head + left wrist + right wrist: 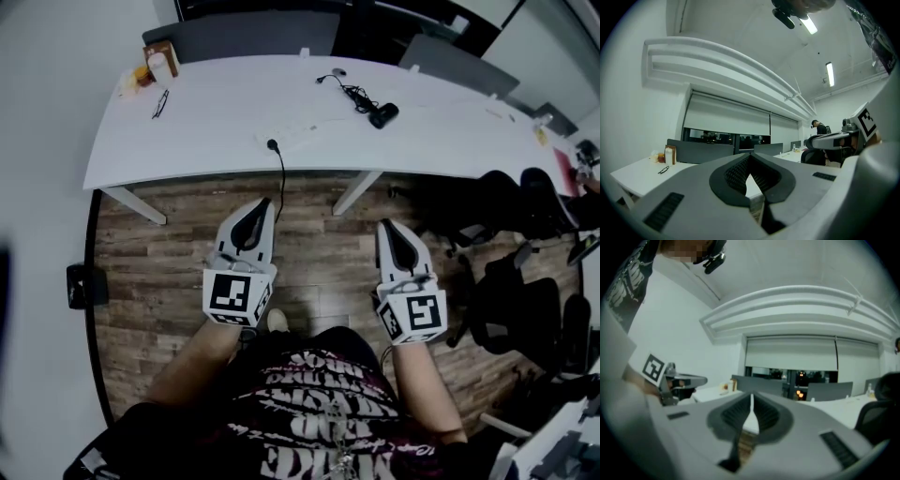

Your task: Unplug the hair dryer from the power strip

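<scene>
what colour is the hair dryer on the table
The hair dryer is black; the head view shows it best.

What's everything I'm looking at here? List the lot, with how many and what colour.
table: one, white, across the head view's top
hair dryer: one, black, on the table right of centre, cord bunched beside it
power strip: one, white, near the table's front edge
plug: one, black, at the strip, its cable hanging over the edge
glasses: one pair, dark, table's left end
bottle: one, white, table's far left corner
office chairs: at least two, black, right of the table
floor: brown wood, under everything
left gripper: one, white, shut, empty
right gripper: one, white, shut, empty
</scene>
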The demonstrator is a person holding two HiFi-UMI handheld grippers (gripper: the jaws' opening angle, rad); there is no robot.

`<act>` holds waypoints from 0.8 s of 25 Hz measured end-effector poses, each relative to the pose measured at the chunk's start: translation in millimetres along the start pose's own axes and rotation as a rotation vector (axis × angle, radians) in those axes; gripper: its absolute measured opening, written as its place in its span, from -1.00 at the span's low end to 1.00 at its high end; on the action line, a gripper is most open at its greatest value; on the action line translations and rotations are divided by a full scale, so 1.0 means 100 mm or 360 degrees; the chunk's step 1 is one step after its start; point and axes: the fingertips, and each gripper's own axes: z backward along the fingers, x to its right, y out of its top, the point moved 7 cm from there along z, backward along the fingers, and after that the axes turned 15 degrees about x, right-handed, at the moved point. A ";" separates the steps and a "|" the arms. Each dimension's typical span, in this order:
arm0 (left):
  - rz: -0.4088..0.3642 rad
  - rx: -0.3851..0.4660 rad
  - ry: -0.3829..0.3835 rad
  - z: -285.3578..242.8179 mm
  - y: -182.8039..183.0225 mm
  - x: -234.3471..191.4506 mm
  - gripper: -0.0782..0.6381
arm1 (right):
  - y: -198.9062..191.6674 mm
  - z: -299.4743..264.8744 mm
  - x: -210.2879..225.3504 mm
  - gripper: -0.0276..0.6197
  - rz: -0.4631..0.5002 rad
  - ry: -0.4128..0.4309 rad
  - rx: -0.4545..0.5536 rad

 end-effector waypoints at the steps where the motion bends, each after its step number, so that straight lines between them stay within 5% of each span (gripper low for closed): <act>1: 0.0009 -0.0001 0.0004 0.00 0.00 -0.01 -0.70 | 0.01 -0.01 -0.01 -0.80 0.0005 0.0006 0.0000; 20: -0.0020 -0.0070 0.0175 -0.44 -0.20 0.15 -0.70 | -0.19 -0.46 0.52 -0.80 -0.0054 0.0216 0.0002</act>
